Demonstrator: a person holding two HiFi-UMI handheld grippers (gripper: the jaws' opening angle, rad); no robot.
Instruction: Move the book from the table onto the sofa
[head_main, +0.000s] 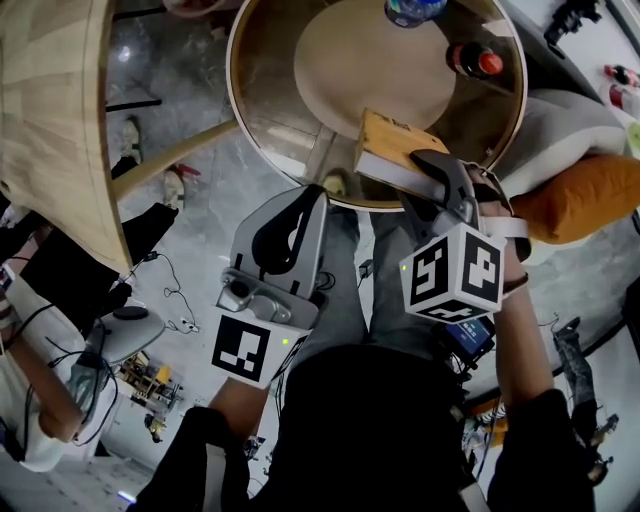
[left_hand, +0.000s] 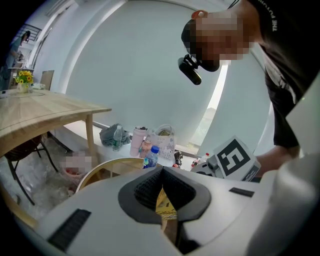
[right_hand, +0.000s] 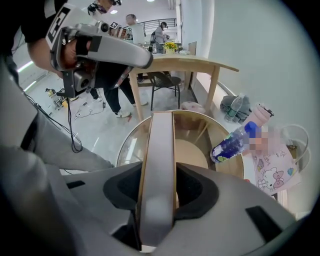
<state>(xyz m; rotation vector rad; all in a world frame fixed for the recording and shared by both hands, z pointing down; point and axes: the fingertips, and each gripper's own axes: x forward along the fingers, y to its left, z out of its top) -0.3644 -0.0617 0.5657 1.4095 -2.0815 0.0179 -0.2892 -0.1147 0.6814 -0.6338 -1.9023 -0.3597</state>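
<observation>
Nearest to us, our left gripper (head_main: 316, 198) has its jaws together and holds nothing, its tips just before the rim of the round glass table (head_main: 243, 105). A little further, our right gripper (head_main: 440, 172) points steeply down with its jaws closed on the book (head_main: 392, 143), which is at the near edge of the table. Beyond it are a red-capped bottle (head_main: 474, 61) and a blue water bottle (head_main: 412, 9), and an orange cushion (head_main: 583, 196) is beside the table.
</observation>
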